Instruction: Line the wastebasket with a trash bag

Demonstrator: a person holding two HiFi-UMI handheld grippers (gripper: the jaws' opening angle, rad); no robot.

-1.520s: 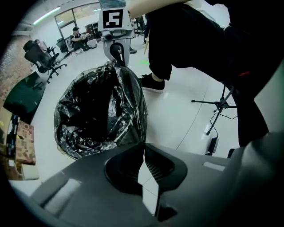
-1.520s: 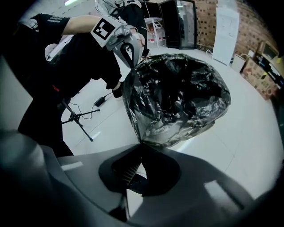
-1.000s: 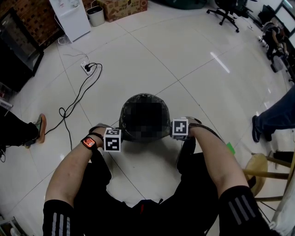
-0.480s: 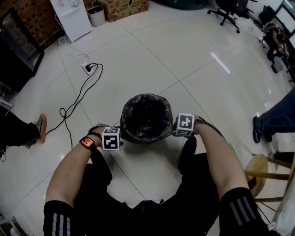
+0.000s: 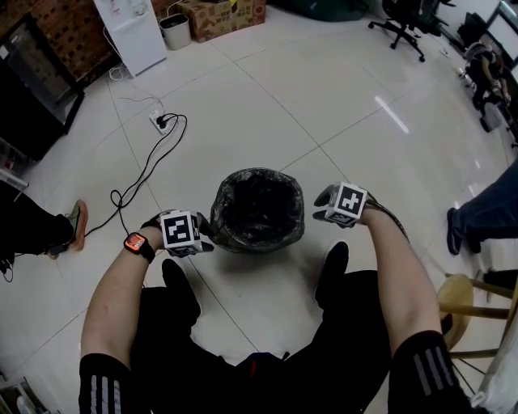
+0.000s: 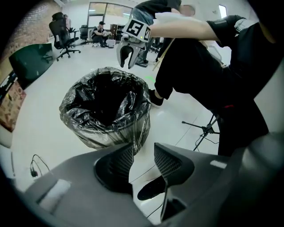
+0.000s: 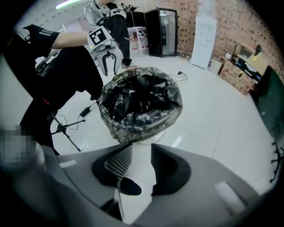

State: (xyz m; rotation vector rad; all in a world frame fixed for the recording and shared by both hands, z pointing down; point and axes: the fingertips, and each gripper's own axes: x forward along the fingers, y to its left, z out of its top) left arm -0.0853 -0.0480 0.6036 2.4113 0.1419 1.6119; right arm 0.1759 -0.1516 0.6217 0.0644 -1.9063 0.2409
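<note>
The wastebasket (image 5: 257, 209) stands on the white tile floor, between my two grippers. A crinkled black trash bag (image 6: 104, 98) lines it and folds out over its rim (image 7: 141, 116). My left gripper (image 5: 204, 233) hangs just off the basket's left side, apart from the bag. Its jaws are opening with nothing between them (image 6: 143, 160). My right gripper (image 5: 322, 200) hovers a little off the right side of the rim. Its jaws are opening too, with only floor showing between them (image 7: 141, 156). Each gripper view shows the other gripper across the basket.
A black cable and power strip (image 5: 159, 123) lie on the floor at the upper left. A white cabinet (image 5: 129, 32), a small bin (image 5: 174, 31) and a cardboard box (image 5: 222, 12) stand at the back. A wooden stool (image 5: 457, 297) and a bystander's leg (image 5: 486, 209) are at the right.
Both grippers have let go of the bag at the rim, risen and drawn outward from the basket. The right one moved farther. Their jaws have parted.
</note>
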